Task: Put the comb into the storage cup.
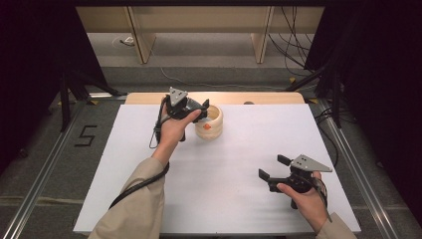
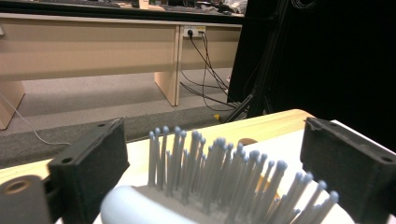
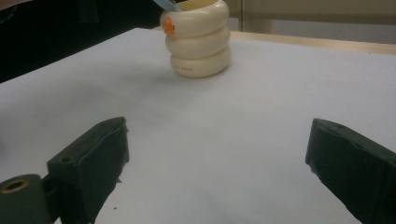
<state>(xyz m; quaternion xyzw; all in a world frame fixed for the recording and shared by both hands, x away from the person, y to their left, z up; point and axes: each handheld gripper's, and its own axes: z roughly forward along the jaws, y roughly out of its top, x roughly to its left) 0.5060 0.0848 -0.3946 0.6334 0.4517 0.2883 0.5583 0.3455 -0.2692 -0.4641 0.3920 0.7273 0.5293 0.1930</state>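
1. We are holding the left gripper (image 1: pixel 203 110) at the far side of the white table (image 1: pixel 149 164), right at the rim of a cream ringed holder (image 1: pixel 213 124).
2. In the left gripper view, its jaws are standing wide apart, with a pale hairbrush (image 2: pixel 219 186) sitting between them, bristles pointing up. We cannot tell whether either jaw is touching the brush.
3. In the right gripper view, a pale blue piece, likely the brush handle, is poking out of the holder's top.
4. The holder is standing upright near the table's far edge, just left of the middle; it is built of three stacked rings and is bearing a small orange mark (image 3: pixel 168 28) on its side.
5. We are resting the right gripper (image 1: pixel 271 169) low over the near right part of the table, well apart from the holder.
6. Its jaws are gaping wide and gripping nothing, and they are pointing across bare white surface toward the holder.
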